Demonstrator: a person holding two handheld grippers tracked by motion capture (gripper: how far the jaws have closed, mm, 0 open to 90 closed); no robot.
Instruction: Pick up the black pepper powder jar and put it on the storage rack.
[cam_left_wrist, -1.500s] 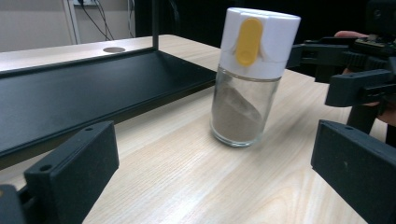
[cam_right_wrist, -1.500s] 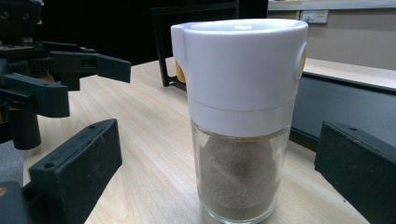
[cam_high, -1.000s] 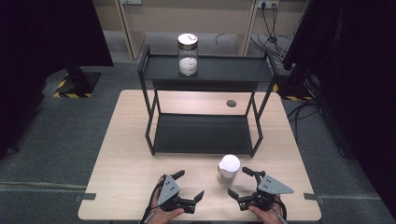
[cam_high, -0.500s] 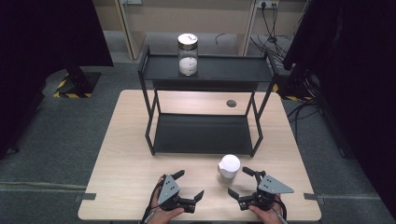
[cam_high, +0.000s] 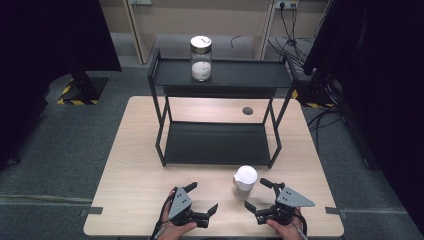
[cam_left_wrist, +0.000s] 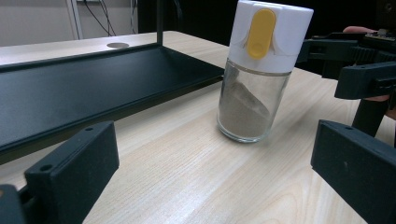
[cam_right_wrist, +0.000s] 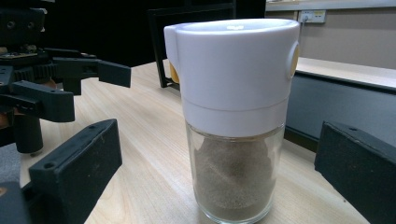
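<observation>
Shaker jar (cam_right_wrist: 233, 126) (brownish powder inside)

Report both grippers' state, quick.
Left gripper: open, holding nothing.
Right gripper: open, holding nothing; the shaker jar stands between its jaws, untouched.

even overhead light, soft shadows, dark surroundings
</observation>
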